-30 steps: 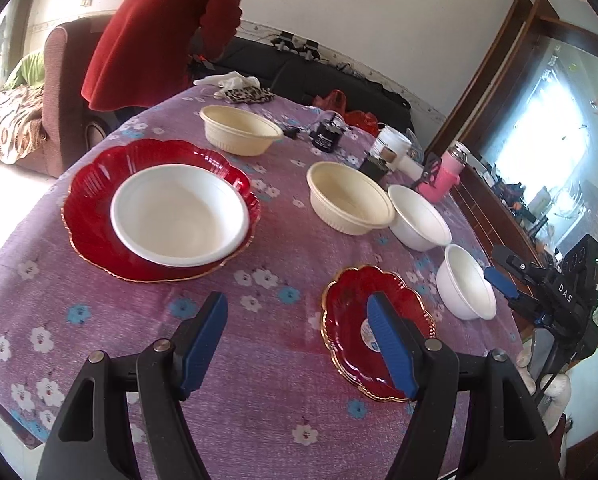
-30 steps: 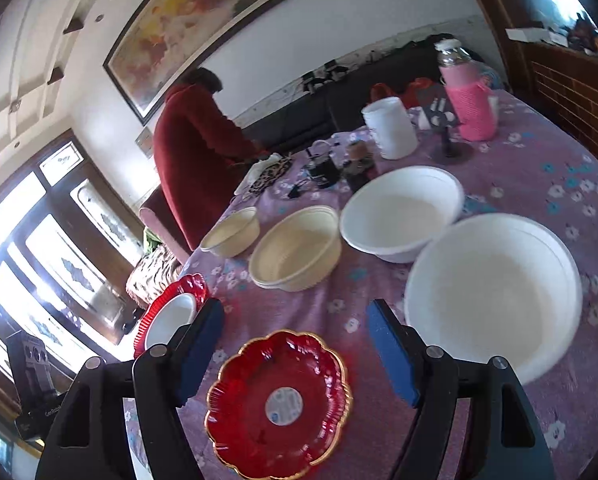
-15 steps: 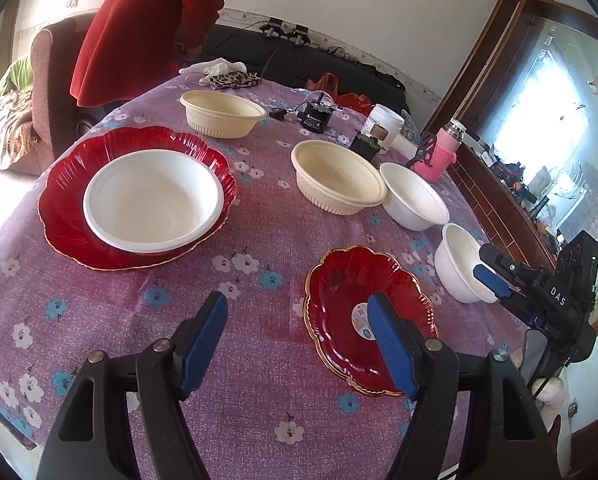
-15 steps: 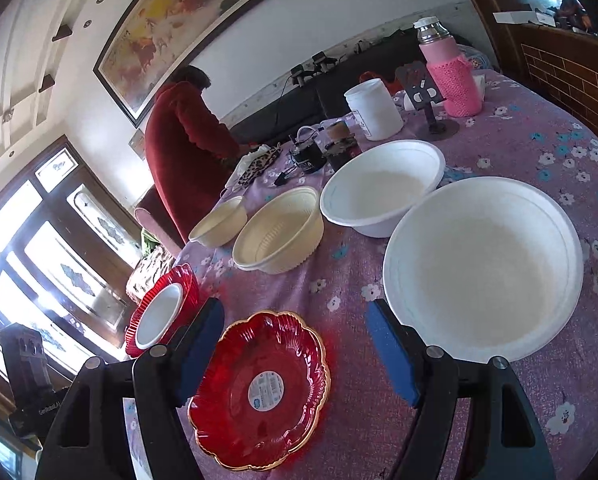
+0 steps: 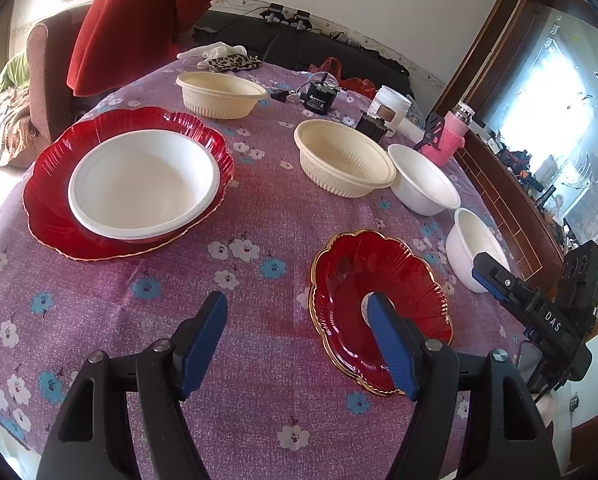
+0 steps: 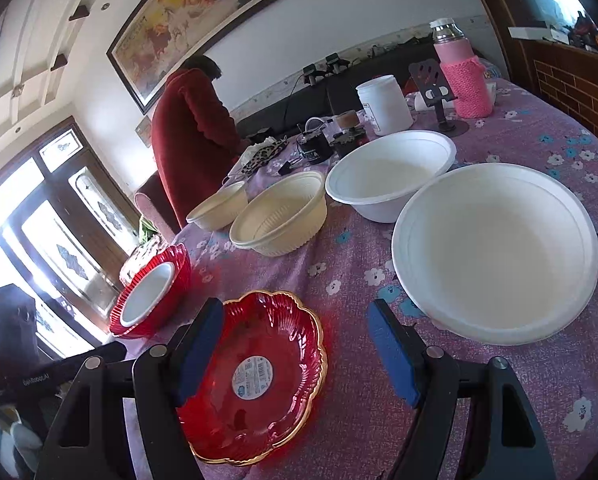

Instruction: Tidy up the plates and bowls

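Evidently we hold both grippers, left (image 5: 297,342) and right (image 6: 295,346), with fingers spread and empty above the worktop (image 5: 259,208), because the small red plate (image 6: 259,376) lies loose between the white bowls (image 6: 495,252), awaiting stacking

Purple floral cloth covers the tabletop (image 5: 259,344). Upper left of the left wrist view, a person in a red garment (image 5: 139,20) leans by an armchair (image 5: 43,80). Toward the upper right stand a white jar (image 5: 391,108) and a bottle in a pink knitted sleeve (image 5: 453,136). A leopard-print cloth (image 5: 231,62) lies at the far edge. In the right wrist view, a framed painting (image 6: 195,16) hangs upper centre.
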Available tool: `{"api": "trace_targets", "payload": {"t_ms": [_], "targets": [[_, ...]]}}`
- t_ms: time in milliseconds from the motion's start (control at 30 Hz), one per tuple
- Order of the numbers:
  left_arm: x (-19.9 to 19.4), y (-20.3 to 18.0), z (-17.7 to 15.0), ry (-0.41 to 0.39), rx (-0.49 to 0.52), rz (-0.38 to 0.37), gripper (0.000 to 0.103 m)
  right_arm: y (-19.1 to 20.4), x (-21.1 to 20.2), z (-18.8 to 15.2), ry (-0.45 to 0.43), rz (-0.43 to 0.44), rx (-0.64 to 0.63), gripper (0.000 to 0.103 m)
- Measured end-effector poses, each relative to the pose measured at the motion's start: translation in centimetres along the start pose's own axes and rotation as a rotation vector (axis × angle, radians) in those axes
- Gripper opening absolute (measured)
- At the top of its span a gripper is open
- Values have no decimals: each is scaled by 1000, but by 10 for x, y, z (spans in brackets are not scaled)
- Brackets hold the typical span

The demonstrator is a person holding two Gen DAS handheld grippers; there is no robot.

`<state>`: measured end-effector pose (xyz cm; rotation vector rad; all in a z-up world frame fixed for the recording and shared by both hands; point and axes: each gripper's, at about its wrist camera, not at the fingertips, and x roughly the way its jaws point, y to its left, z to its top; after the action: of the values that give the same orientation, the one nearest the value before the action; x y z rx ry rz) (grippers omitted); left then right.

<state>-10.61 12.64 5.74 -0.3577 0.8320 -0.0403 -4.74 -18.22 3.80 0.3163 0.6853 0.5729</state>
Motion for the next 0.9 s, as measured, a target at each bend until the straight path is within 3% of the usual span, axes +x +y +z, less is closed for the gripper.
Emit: {"api": "trace_targets", "payload": {"t_ms": [300,600,733,800,900], "targets": [[13,-7,4,6,23,32,72,-14,7,-1,13,17,62,78],[22,-11,0,32,41,10,72,-17,11,-2,32,7,83,78],[11,-6,1,26,32,-27,72,-16,9,0,40,-17,84,78],[-1,-3,10,8,40,-39,72,-11,3,8,51,-17,62,78],[-25,4,37,-50,31,-49,72,-4,-22,35,-1,29,66,78]]}}
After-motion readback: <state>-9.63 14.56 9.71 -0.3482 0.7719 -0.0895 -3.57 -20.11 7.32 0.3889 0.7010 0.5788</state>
